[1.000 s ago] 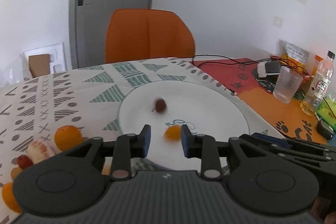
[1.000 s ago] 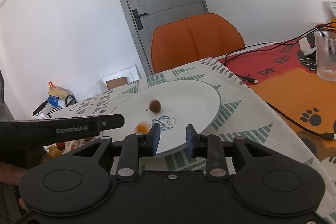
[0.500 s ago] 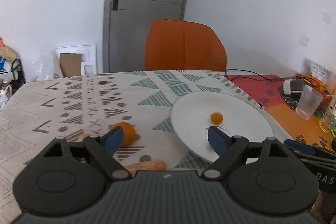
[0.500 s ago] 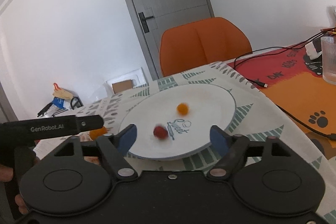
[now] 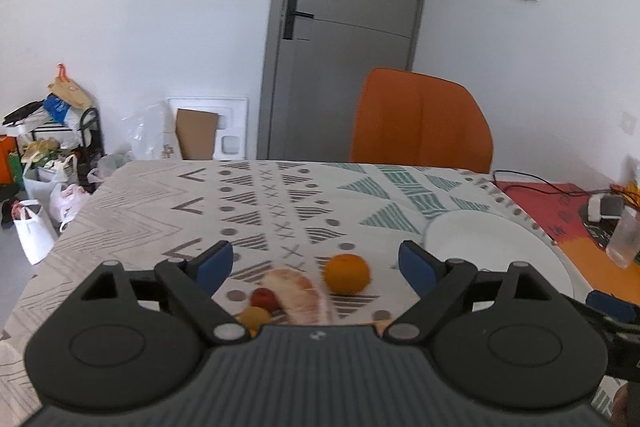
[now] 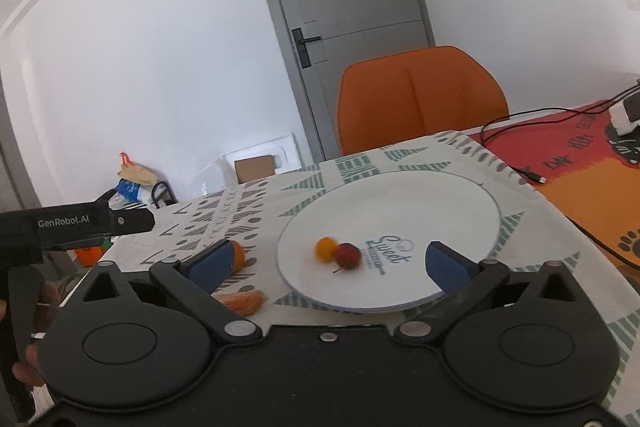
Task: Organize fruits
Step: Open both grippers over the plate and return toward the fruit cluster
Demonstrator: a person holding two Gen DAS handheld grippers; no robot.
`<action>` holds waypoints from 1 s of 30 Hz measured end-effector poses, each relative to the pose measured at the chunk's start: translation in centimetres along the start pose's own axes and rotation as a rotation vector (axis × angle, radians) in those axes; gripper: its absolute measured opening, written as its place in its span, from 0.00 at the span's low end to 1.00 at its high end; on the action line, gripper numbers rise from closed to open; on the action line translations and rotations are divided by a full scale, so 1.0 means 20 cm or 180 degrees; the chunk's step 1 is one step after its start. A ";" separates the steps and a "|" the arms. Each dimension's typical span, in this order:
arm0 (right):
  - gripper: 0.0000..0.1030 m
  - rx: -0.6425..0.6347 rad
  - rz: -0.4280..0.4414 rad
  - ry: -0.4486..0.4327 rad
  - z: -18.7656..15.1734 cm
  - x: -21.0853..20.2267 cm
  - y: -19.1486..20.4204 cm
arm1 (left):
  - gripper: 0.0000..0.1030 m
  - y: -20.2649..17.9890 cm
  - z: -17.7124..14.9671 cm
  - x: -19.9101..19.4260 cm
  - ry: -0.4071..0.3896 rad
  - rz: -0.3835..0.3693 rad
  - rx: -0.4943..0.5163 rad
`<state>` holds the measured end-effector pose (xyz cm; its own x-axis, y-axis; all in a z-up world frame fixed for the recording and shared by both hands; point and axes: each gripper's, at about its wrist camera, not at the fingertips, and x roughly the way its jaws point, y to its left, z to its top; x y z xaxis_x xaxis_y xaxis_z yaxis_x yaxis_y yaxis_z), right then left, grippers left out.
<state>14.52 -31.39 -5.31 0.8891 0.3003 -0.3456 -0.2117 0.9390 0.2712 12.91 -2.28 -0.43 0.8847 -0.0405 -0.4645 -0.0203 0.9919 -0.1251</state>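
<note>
A white plate (image 6: 440, 195) holds a small orange fruit (image 6: 326, 248) and a small red fruit (image 6: 348, 255) touching it. My right gripper (image 6: 328, 263) is open and empty, just short of the plate's near rim. My left gripper (image 5: 316, 263) is open and empty above loose fruit on the tablecloth: an orange (image 5: 346, 274), a peeled citrus segment (image 5: 298, 295), a small red fruit (image 5: 264, 299) and a small yellow fruit (image 5: 254, 317). The plate's left part shows in the left wrist view (image 5: 500, 247). The orange (image 6: 239, 255) and a segment (image 6: 244, 301) also show in the right wrist view.
An orange chair (image 5: 422, 121) stands behind the table. A red and orange mat (image 6: 592, 163) with cables lies to the right. A clear cup (image 5: 624, 241) stands at the right edge. The left gripper's body (image 6: 76, 223) reaches in at the left of the right wrist view.
Both grippers opened wide and drew back. The two small fruits rolled across the plate and came together. My left gripper swung left, from the plate to the loose fruit.
</note>
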 end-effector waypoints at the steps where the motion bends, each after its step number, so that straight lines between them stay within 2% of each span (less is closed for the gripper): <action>1: 1.00 -0.0011 0.0009 0.0007 0.00 0.00 0.01 | 0.86 0.02 0.00 0.00 -0.0004 0.0018 -0.0017; 11: 1.00 -0.0119 0.0101 0.0098 -0.02 0.04 0.12 | 0.86 0.16 -0.05 -0.02 0.0060 0.0110 -0.0169; 22: 1.00 -0.0278 0.0196 0.0211 -0.05 0.10 0.24 | 0.86 0.29 -0.15 0.01 0.0183 0.0076 -0.0325; 30: 1.00 -0.0375 0.0281 0.0268 -0.06 0.15 0.31 | 0.84 0.30 -0.21 0.06 0.0294 0.0009 -0.0357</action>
<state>15.33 -24.38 -5.79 0.8288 0.3908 -0.4004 -0.3380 0.9200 0.1984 11.83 3.18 -5.42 0.8379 -0.0537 -0.5432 -0.0792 0.9726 -0.2184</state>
